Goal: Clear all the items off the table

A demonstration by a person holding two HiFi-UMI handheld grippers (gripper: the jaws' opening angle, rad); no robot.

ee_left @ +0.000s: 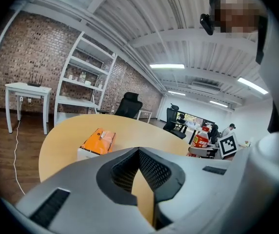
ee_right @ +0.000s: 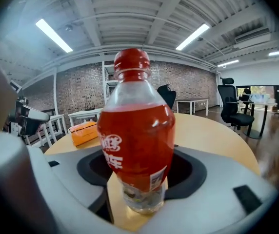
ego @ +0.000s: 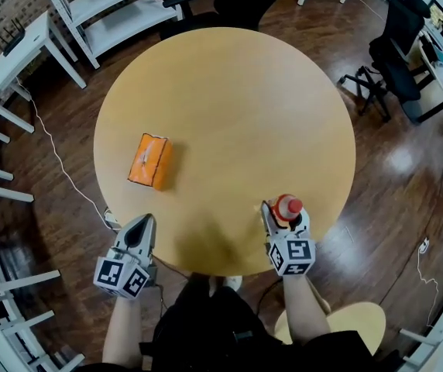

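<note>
Head view: round wooden table [ego: 229, 91]. Two items left to clear: an orange tissue pack [ego: 150, 160], lying flat left of centre, and a red drink bottle [ego: 289, 205], upright near the person's edge.

Left gripper view: left gripper [ee_left: 147, 152], jaws together and empty, at the table rim with the pack well ahead. Probably next to collect.

Right gripper view: right gripper [ee_right: 139, 199], jaws clamped on the bottle's red body, base on the tabletop. Seemingly gripped low for a steady lift.
</note>
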